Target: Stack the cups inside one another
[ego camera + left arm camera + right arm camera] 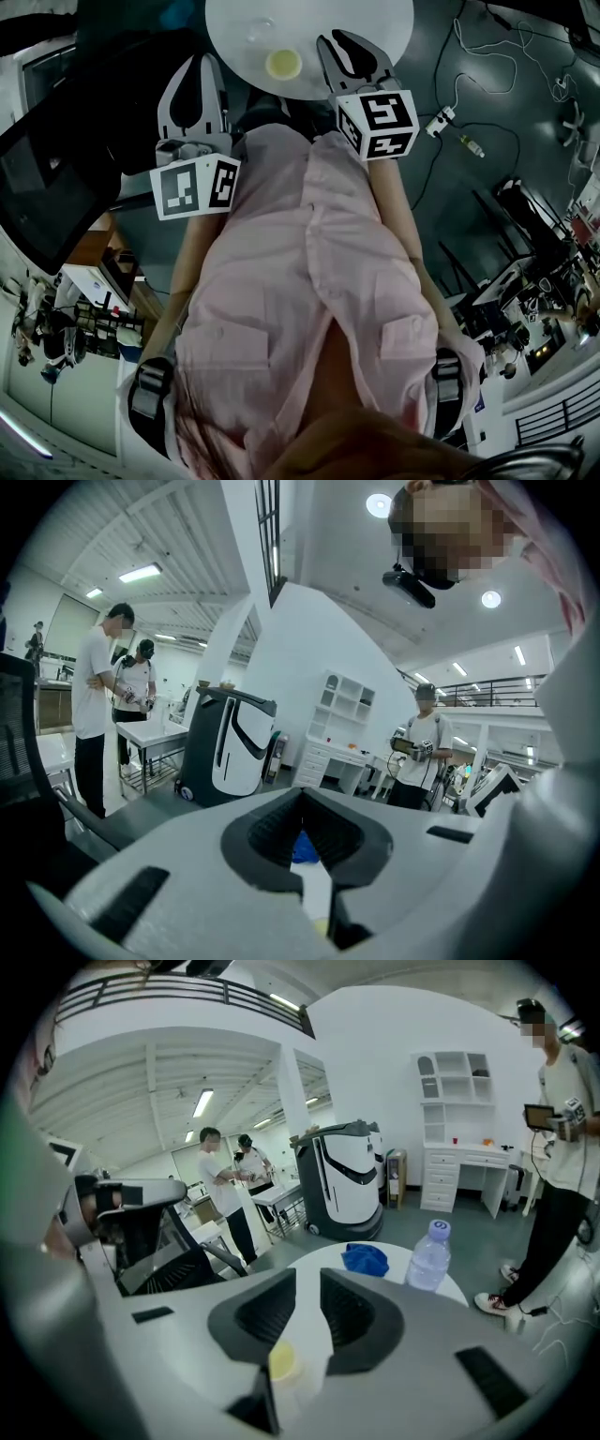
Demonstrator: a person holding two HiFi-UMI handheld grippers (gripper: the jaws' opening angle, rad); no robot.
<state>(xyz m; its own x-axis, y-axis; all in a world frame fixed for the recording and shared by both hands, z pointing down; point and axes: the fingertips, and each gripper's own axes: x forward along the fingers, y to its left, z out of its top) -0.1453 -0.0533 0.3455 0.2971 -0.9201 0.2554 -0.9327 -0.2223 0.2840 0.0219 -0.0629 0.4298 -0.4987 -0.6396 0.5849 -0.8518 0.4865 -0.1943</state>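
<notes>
head view looks steeply down a pink shirt point(309, 281) to a round white table point(309, 19). a yellow cup point(283, 64) stands close to the table's near edge, apart from both grippers and roughly between them. a faint clear round shape point(260, 30) just beyond it may be a second cup, but it is too pale to be sure. the left gripper point(202, 67) is held just off the table's edge, its marker cube point(195, 187) toward the chest. in the left gripper view its jaws meet at the tips with nothing gripped, and a blue cloth point(302, 847) and a strip of tabletop show through the opening below the tips. the right gripper point(337, 43) reaches over the table just right of the yellow cup. in the right gripper view its jaws stand a narrow gap apart and empty, with the cup visible low down through that gap, resting on the table. farther across the table are the cloth and a clear water bottle point(429, 1255), near each other.
</notes>
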